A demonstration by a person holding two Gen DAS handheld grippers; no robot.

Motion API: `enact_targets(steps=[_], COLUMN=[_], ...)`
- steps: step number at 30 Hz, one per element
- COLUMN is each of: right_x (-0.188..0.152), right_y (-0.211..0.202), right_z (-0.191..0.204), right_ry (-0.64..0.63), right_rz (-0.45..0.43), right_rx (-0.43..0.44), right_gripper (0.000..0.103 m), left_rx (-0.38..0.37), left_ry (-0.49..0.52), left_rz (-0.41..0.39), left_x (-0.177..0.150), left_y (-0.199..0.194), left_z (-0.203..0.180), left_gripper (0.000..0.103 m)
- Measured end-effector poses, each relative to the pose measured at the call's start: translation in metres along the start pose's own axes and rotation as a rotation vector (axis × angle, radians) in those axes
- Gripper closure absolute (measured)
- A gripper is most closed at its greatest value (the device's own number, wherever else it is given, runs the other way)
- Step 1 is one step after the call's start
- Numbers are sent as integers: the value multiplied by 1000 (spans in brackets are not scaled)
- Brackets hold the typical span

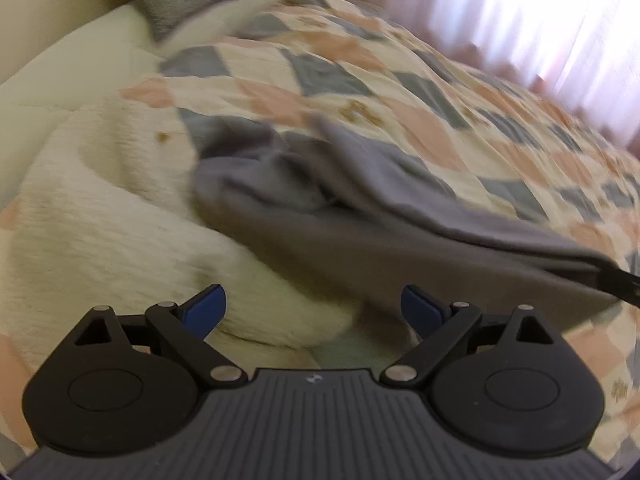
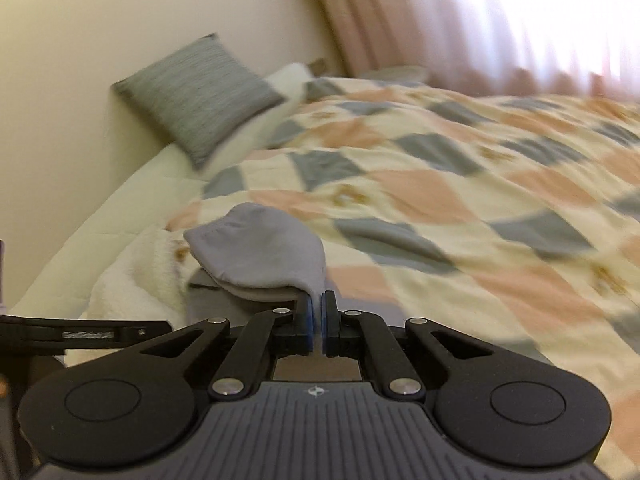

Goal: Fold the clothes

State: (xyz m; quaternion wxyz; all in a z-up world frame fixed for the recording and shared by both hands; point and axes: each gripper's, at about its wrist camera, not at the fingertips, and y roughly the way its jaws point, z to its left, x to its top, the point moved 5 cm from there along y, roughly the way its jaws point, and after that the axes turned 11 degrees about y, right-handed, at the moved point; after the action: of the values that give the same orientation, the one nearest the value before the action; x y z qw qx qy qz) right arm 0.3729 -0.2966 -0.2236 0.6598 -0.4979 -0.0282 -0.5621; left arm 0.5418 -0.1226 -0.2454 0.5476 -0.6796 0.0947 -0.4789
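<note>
— Patchwork quilt (image 2: 440, 184) covers the bed, grey cushion (image 2: 200, 96) against the wall. Where's the garment?
— The grey garment (image 1: 360, 216) lies rumpled on the quilt, beside a cream blanket (image 1: 100, 216).
— And the right gripper (image 2: 319, 316)?
— Pinched onto the garment's edge, cloth bunched above it.
— The left gripper (image 1: 314, 312)?
— Fingers spread wide, holding nothing, just before the grey cloth.
</note>
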Motion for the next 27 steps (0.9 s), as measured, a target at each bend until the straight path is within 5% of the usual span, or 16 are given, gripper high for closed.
enact_targets(steps=[8, 11, 14, 18, 22, 24, 27], right_x=[-58, -83, -73, -56, -39, -31, -22], right_y=[-63, -65, -59, -11, 43, 71, 111], right_z=[-69, -83, -79, -59, -37, -27, -11], right_ry=[107, 151, 145, 25, -111, -179, -270], right_rz=[142, 226, 201, 194, 194, 194, 199], right_rx=[-159, -150, -115, -74, -35, -15, 18], right_gripper=[103, 100, 90, 85, 67, 68, 67], left_rx=[-53, -61, -40, -44, -74, -94, -141], left_ry=[34, 21, 37, 37, 40, 44, 33], left_rz=[52, 39, 0, -11, -16, -1, 42], left_x=[-12, -7, 6, 18, 24, 25, 25], left_y=[16, 14, 14, 27, 53, 72, 105], left_z=[-29, -27, -25, -24, -25, -26, -26], left_gripper=[10, 10, 10, 26, 37, 58, 71])
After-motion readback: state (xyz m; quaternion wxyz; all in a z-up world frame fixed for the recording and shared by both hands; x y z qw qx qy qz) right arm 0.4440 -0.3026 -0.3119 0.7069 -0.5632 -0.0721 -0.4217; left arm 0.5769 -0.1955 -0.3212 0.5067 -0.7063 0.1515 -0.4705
